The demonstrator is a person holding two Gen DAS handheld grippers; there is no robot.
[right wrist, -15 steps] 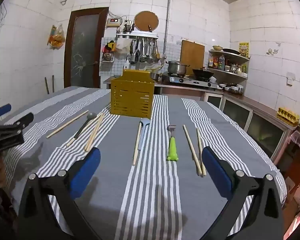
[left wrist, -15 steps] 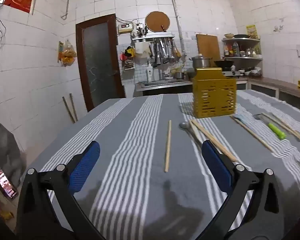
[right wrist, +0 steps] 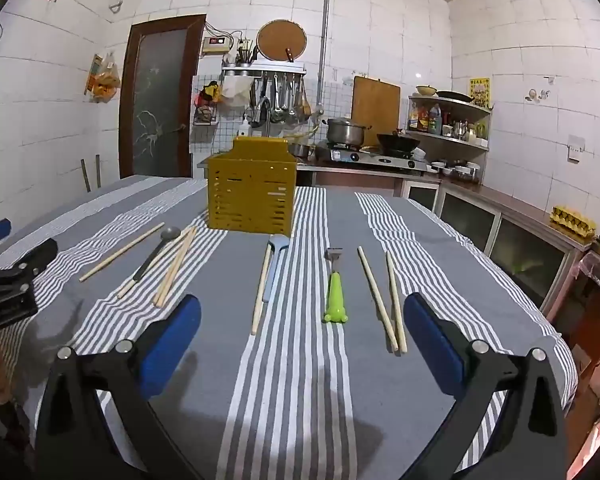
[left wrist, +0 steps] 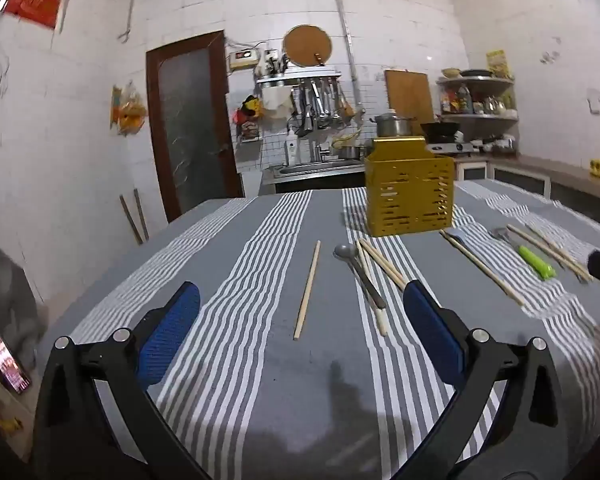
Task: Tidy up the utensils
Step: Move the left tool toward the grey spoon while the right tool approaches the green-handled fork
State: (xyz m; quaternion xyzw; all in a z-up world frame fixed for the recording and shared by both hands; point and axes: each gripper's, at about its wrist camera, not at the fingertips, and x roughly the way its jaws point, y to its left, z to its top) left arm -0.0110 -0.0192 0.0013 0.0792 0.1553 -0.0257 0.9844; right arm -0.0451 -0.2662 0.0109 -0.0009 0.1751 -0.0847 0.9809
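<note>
A yellow slotted utensil holder (left wrist: pixel 409 194) (right wrist: pixel 251 195) stands at the far middle of the striped tablecloth. In front of it lie a single chopstick (left wrist: pixel 307 289) (right wrist: pixel 121 251), a metal spoon (left wrist: pixel 358 272) (right wrist: pixel 156 251) beside several chopsticks (left wrist: pixel 382 262) (right wrist: pixel 177 265), a blue spoon with a chopstick (right wrist: pixel 271 272), a green-handled peeler (right wrist: pixel 336 292) (left wrist: pixel 534 258), and two chopsticks (right wrist: pixel 384 298). My left gripper (left wrist: pixel 302 332) is open and empty above the near cloth. My right gripper (right wrist: pixel 302 332) is open and empty, short of the peeler.
The table's edges fall away left and right. A kitchen counter with stove, pots and shelf (right wrist: pixel 380 148) runs behind and right. A door (left wrist: pixel 192 120) is at the back left. The left gripper shows at the right view's left edge (right wrist: pixel 8 280).
Both grippers have shifted only slightly; the left view has drifted a little. No utensil has moved.
</note>
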